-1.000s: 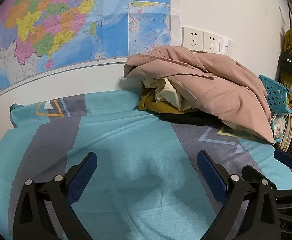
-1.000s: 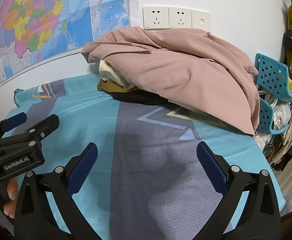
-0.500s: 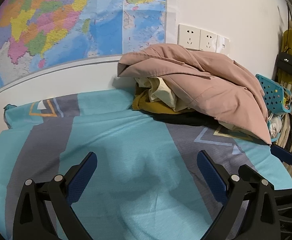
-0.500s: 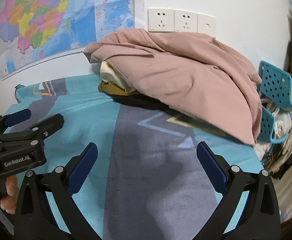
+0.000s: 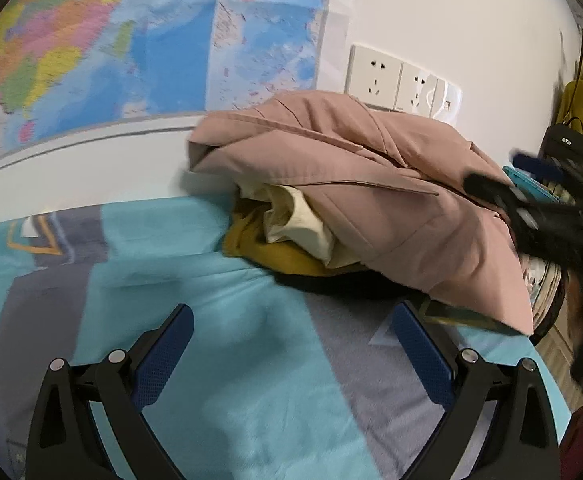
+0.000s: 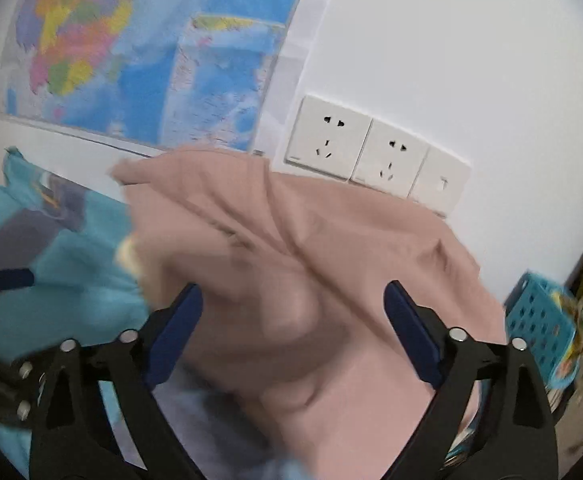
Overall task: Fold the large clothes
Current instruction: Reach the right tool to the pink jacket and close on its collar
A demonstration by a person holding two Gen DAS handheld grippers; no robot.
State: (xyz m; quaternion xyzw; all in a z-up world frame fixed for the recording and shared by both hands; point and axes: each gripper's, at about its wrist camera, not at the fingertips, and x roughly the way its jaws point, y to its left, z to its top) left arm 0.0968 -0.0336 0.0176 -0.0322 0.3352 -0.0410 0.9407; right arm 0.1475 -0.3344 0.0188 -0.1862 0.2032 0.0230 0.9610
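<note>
The right tool (image 6: 293, 332) hovers spread wide over the pink coat (image 6: 275, 264). The left tool (image 5: 291, 344), also spread, holds nothing above the bed (image 5: 251, 380), with the coat farther right.

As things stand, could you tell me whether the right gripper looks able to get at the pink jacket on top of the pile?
Probably yes. The right gripper is open, with the pink jacket directly ahead between its fingers. The jacket lies on top of the pile, and nothing shows in the way.
</note>
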